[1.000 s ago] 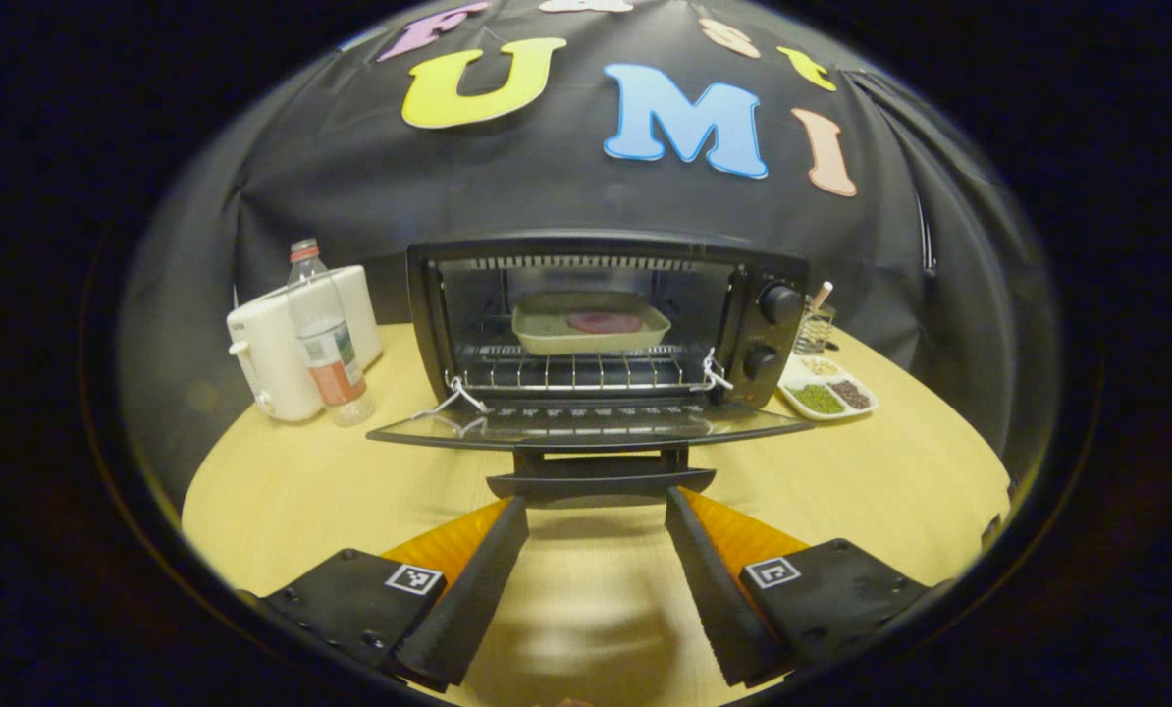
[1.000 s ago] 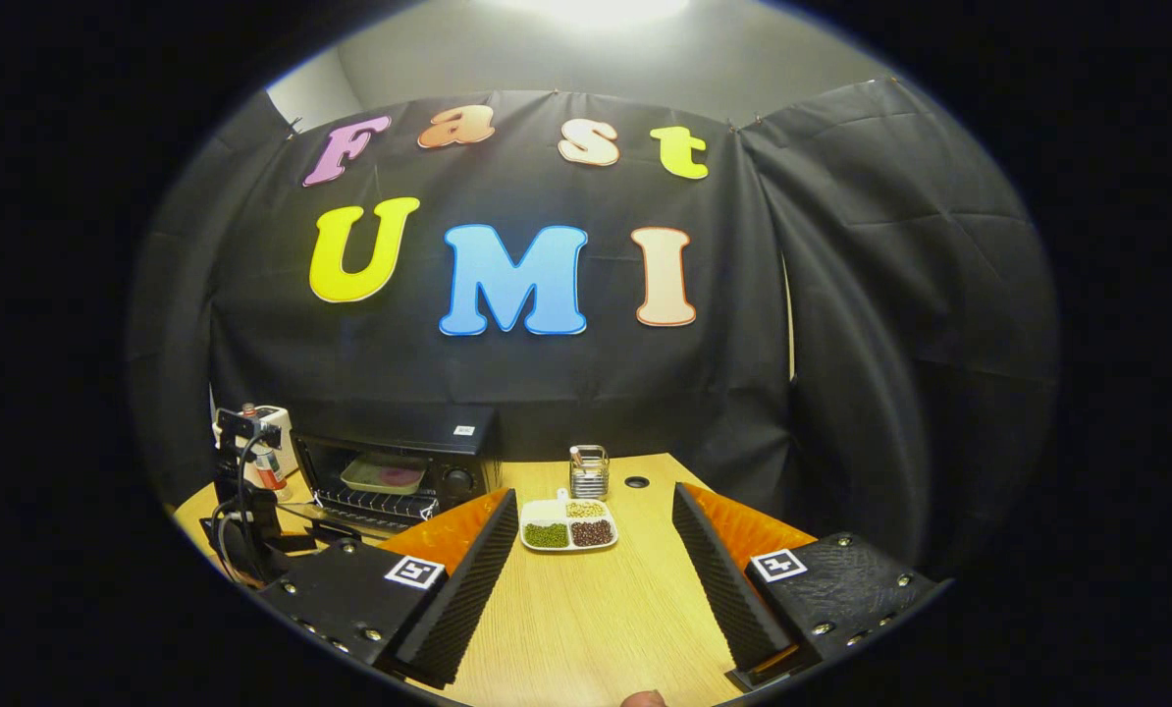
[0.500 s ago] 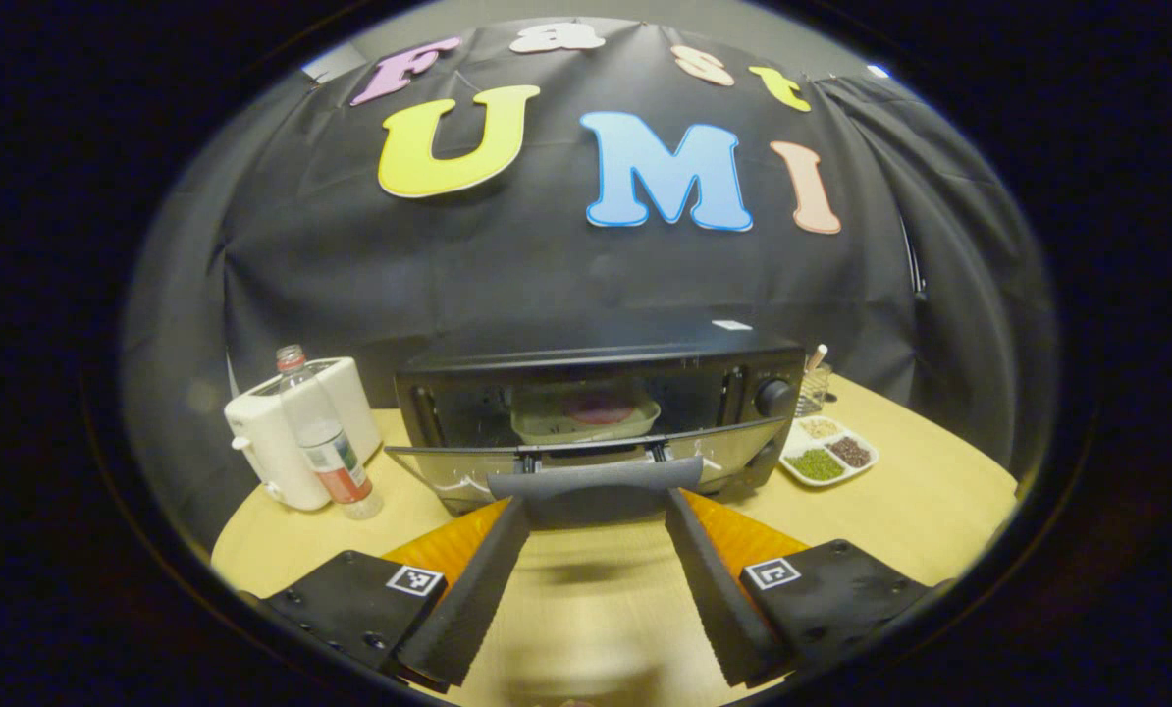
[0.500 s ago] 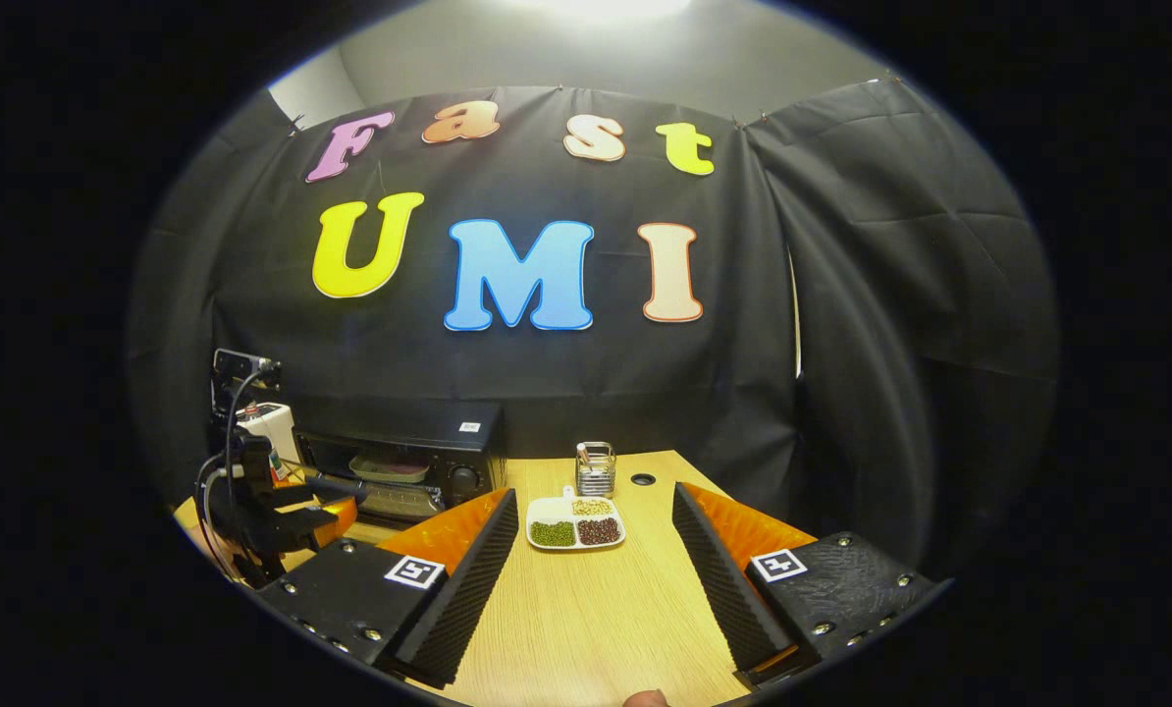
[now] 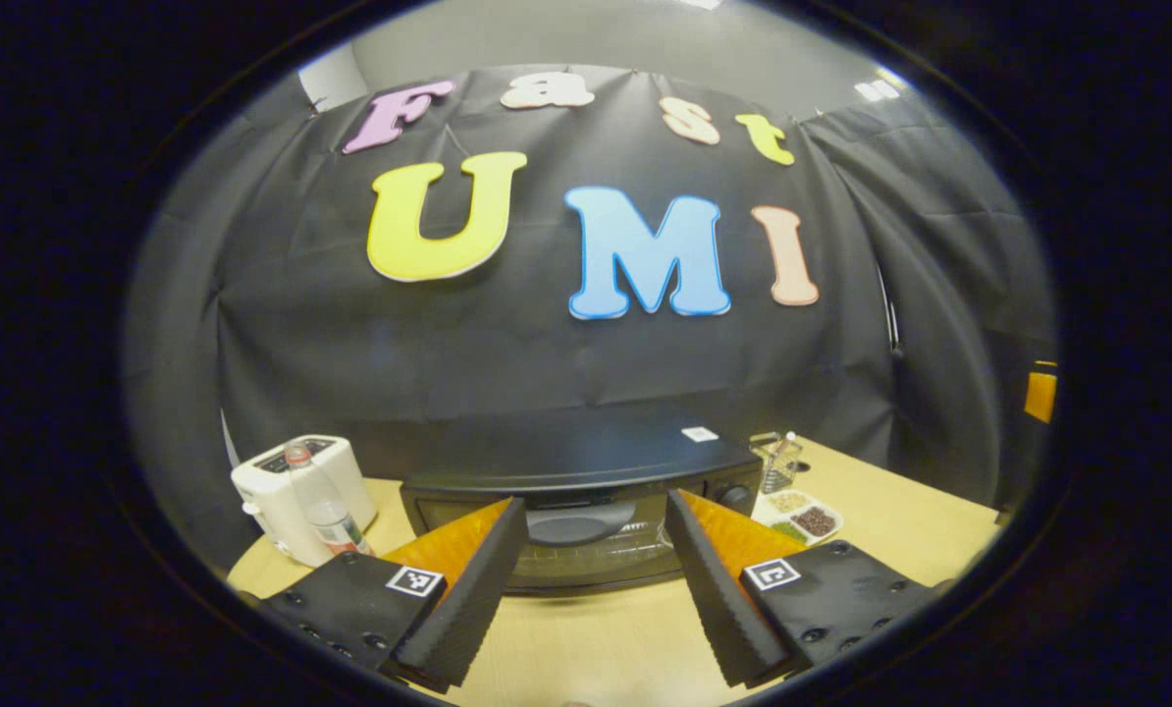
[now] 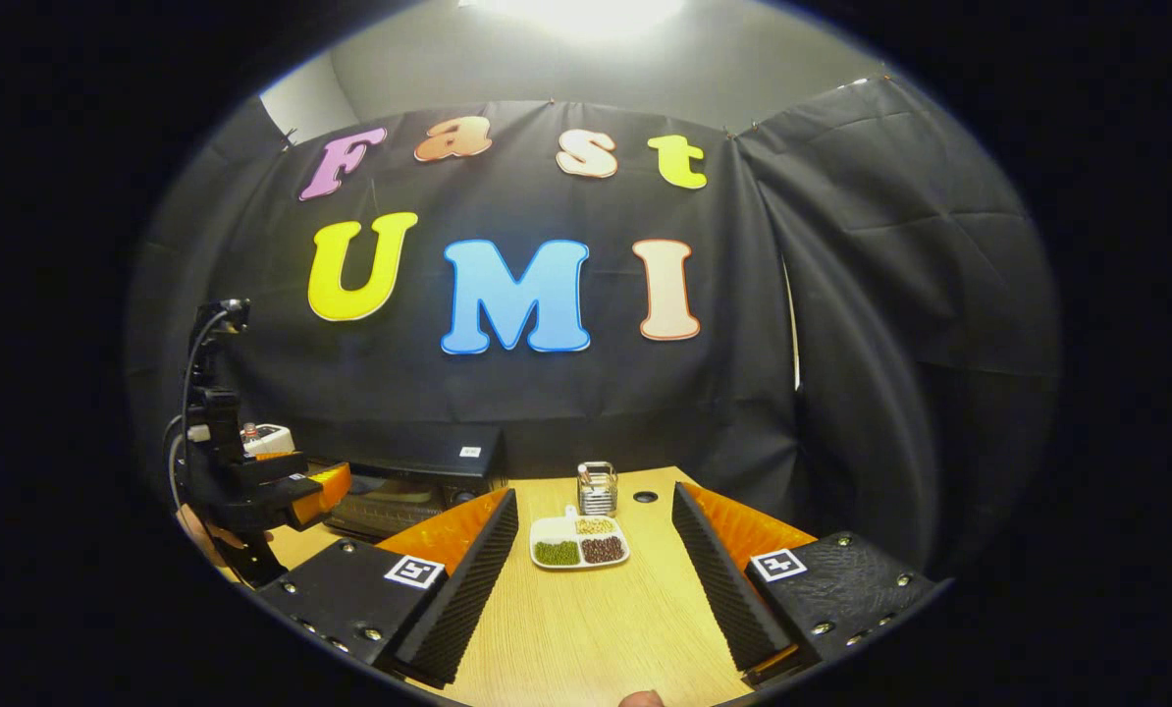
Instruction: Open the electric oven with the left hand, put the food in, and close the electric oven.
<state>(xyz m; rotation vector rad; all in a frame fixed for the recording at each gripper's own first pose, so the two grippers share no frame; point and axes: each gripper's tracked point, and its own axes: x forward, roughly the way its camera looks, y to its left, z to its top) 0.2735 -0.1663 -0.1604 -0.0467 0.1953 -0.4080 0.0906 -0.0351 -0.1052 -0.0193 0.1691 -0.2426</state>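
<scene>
At the left of the table [image 5: 890, 530] in the left gripper view stood a white appliance [image 5: 296, 491] with a bottle [image 5: 323, 501] in front of it, both where they had been a second before. The change was just to their right: the oven [image 5: 586, 491], whose door [image 5: 586, 545] had hung flat open a second earlier with a dish of food on the rack, and had been half raised half a second earlier, now had that door up against its front. The food could not be made out behind the dark glass, but it was presumably inside. The left gripper [image 5: 586, 579] was wide open, holding nothing, its fingers to either side of the door handle [image 5: 581, 525]; contact there could not be judged. Further right sat the divided snack plate [image 5: 807, 516]. In the right gripper view, the right gripper [image 6: 591, 579] was also wide open and empty above the table. By my reading the task was essentially finished.
</scene>
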